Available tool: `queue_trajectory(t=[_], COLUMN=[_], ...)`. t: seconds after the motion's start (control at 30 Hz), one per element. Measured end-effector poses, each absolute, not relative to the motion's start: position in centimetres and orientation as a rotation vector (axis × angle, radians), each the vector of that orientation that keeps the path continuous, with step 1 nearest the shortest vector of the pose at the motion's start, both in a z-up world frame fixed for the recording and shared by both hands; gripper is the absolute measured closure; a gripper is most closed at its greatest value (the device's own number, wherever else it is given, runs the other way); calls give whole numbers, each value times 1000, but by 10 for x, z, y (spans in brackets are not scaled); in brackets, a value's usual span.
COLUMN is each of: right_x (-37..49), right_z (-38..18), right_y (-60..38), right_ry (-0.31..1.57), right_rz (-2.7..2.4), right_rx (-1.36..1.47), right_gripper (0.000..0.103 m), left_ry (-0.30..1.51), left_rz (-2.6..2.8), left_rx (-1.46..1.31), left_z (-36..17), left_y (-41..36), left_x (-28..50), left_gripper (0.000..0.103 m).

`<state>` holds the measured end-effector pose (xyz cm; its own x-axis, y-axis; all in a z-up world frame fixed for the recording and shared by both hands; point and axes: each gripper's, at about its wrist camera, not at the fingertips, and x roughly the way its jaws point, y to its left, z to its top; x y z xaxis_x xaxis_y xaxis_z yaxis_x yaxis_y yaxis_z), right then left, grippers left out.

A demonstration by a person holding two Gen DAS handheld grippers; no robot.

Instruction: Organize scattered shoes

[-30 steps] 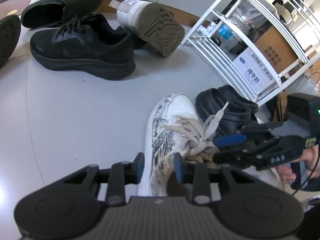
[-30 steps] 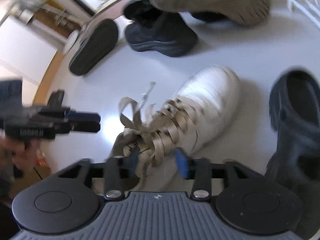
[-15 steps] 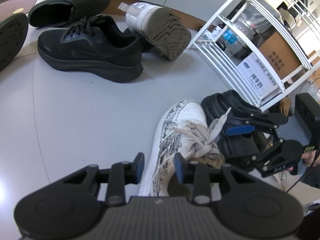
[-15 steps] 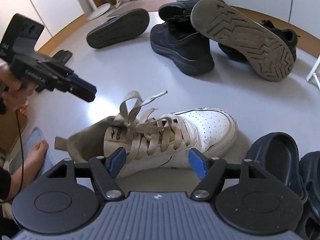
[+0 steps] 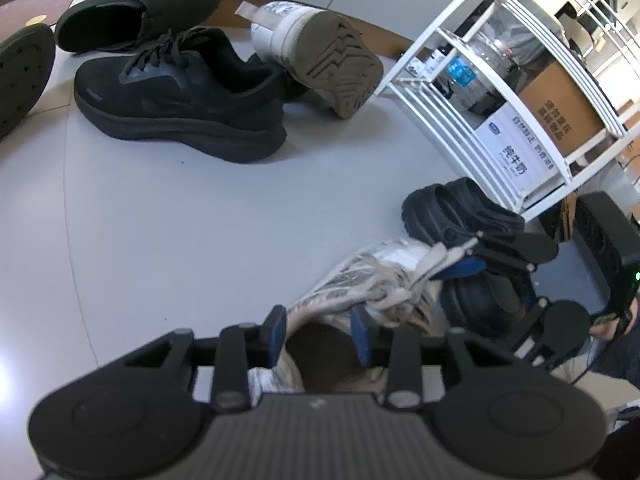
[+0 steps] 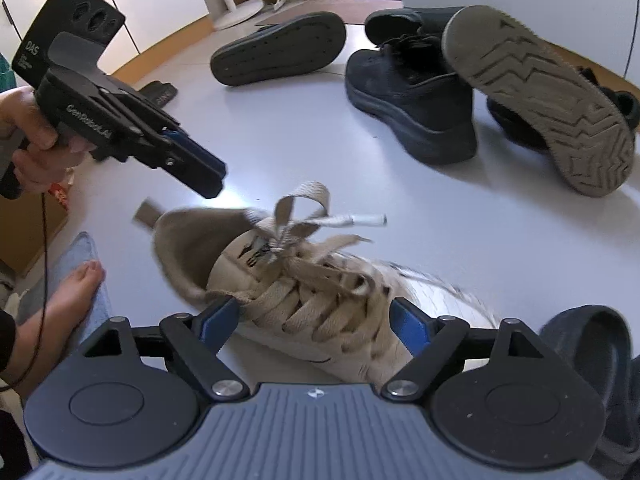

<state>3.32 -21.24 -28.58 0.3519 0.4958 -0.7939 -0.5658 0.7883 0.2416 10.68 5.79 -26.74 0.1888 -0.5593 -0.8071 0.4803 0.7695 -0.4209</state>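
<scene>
Right-wrist view: the white laced sneaker (image 6: 320,280) lies on the pale grey floor (image 6: 280,136) at 6 o'clock, its lace-covered midsection between the wide-spread fingers of the right claw (image 6: 316,320), which straddles the shoe without visibly pinching it. From 9 o'clock the left claw (image 6: 200,176) points at the heel opening; in the left-wrist view its fingers (image 5: 276,328) stand partly apart on either side of the heel collar, and whether they press on it cannot be told. Just beside the sneaker's toe, at 4 o'clock, rest dark clogs (image 5: 460,216). Further out, between 11 and 2 o'clock, lie a black sneaker (image 6: 408,96), a shoe tipped up with its tan sole (image 6: 536,92) showing, a second black shoe (image 5: 136,12) and an overturned black sole (image 6: 280,48). Judged step: a two-claw pickup of the white sneaker; the next move likely calls for closing on upper and heel before lifting. A white rack (image 5: 480,92) stands at 2 o'clock in the left-wrist view, boxes behind it; a doorway and white cabinets bound the room.
</scene>
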Motion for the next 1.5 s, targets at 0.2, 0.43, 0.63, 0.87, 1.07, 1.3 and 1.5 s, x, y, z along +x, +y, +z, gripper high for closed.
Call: queue_trajectory(t=[0.2, 0.43, 0.63, 0.87, 1.07, 1.3, 1.5], right_x=[28, 28, 27, 24, 27, 32, 35], right_z=[-290, -294, -290, -284, -280, -297, -309], right_y=[-210, -202, -207, -211, -213, -203, -197], right_ry=[1005, 1068, 1098, 1086, 1032, 1063, 1050], right_rz=[656, 647, 662, 688, 639, 648, 638], right_rx=[-141, -132, -82, -48, -56, -73, -75], right_gripper=[17, 35, 52, 57, 13, 13, 5], left_ry=[1170, 1159, 1128, 1107, 1092, 1094, 1103], left_rz=[-720, -709, -696, -677, -653, -624, -627], left_rx=[-93, -92, -101, -113, -109, -123, -125], left_z=[-268, -267, -261, -257, -253, -255, -257], left_y=[61, 62, 68, 76, 81, 92, 95], left_x=[107, 109, 112, 116, 119, 120, 119], left_gripper=[64, 62, 62, 62, 57, 49, 48])
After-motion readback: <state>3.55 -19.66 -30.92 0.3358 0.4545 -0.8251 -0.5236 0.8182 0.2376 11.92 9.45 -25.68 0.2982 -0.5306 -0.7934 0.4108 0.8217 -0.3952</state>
